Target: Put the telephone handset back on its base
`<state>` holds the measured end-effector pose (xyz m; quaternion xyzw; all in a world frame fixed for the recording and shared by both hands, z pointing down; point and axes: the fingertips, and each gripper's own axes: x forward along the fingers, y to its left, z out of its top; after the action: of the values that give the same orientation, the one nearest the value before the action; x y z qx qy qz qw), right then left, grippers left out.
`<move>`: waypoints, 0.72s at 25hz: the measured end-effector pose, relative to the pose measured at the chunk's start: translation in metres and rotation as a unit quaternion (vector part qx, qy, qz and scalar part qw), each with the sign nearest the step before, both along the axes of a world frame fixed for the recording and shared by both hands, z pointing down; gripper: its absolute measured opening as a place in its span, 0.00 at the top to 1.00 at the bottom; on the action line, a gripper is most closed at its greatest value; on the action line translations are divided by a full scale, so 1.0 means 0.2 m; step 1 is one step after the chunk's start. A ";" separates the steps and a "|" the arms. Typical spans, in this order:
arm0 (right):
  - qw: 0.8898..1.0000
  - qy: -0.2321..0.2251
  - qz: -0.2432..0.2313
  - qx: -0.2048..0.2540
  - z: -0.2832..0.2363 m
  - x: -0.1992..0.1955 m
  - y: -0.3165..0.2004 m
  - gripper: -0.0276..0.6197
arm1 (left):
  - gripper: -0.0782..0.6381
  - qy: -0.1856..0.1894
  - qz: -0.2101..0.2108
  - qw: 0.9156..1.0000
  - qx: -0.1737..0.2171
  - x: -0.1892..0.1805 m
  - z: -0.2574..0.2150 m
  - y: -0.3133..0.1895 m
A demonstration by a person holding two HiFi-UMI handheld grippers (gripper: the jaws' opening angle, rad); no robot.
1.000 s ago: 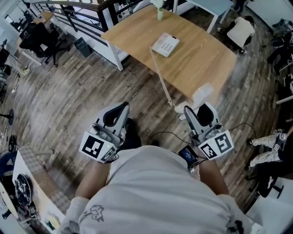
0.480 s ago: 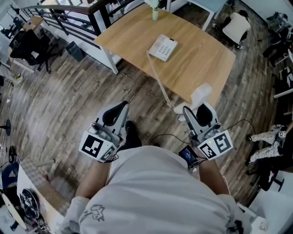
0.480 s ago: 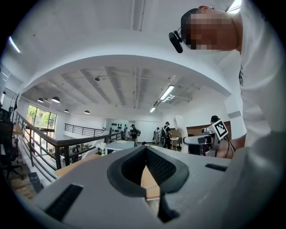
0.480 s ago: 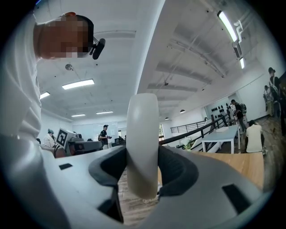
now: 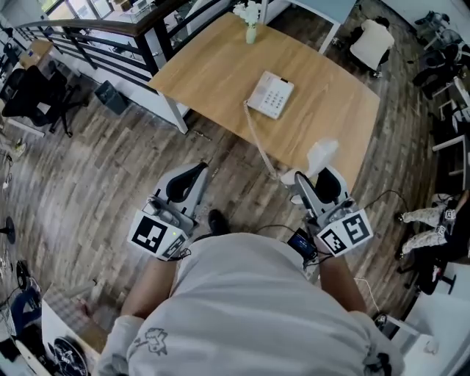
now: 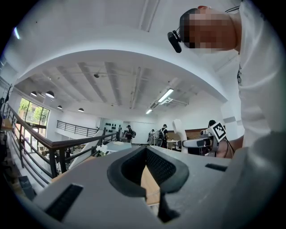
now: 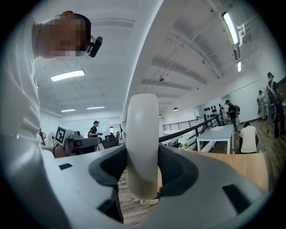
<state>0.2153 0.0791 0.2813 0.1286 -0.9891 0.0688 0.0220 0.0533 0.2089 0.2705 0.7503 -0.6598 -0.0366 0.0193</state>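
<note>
The white telephone base (image 5: 270, 95) lies on the wooden table (image 5: 213, 70), some way ahead of me. Its coiled cord (image 5: 257, 139) runs off the table's near edge toward the white handset (image 5: 323, 156). My right gripper (image 5: 322, 175) is shut on the handset, which stands upright between its dark pads (image 7: 178, 172) in the right gripper view, handset (image 7: 143, 138). That gripper hangs over the floor just short of the table's near corner. My left gripper (image 5: 197, 172) is shut with nothing in it, held over the floor at the left; its tips (image 6: 145, 152) meet.
A small vase of white flowers (image 5: 250, 22) stands at the table's far edge. A dark railing (image 5: 110, 33) runs at the back left, and office chairs (image 5: 33, 88) stand beyond it. A person's legs (image 5: 426, 228) show at the right. The floor is wood plank.
The table and telephone base have drifted a little right and nearer in the head view as I move. Both grippers keep their pose; the handset stays in the right one.
</note>
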 end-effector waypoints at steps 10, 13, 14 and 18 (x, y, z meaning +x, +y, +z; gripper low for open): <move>0.999 0.019 0.036 -0.018 0.04 -0.37 -0.06 0.61 | 0.88 0.012 0.028 1.000 -0.003 -0.42 0.04 -0.06; 0.999 0.021 0.036 -0.015 0.05 -0.44 -0.07 0.61 | 0.88 0.011 0.032 0.999 -0.004 -0.47 0.05 -0.09; 0.999 0.022 0.037 -0.015 0.06 -0.45 -0.08 0.61 | 0.88 0.012 0.033 0.999 -0.005 -0.49 0.06 -0.10; 0.998 0.025 0.042 -0.026 0.10 -0.47 -0.16 0.61 | 0.88 0.012 0.041 0.999 -0.011 -0.50 0.06 -0.19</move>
<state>0.1216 0.0479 0.3009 0.1712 -0.9798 0.0920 0.0469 -0.0460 0.1716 0.2833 0.7760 -0.6286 -0.0379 0.0366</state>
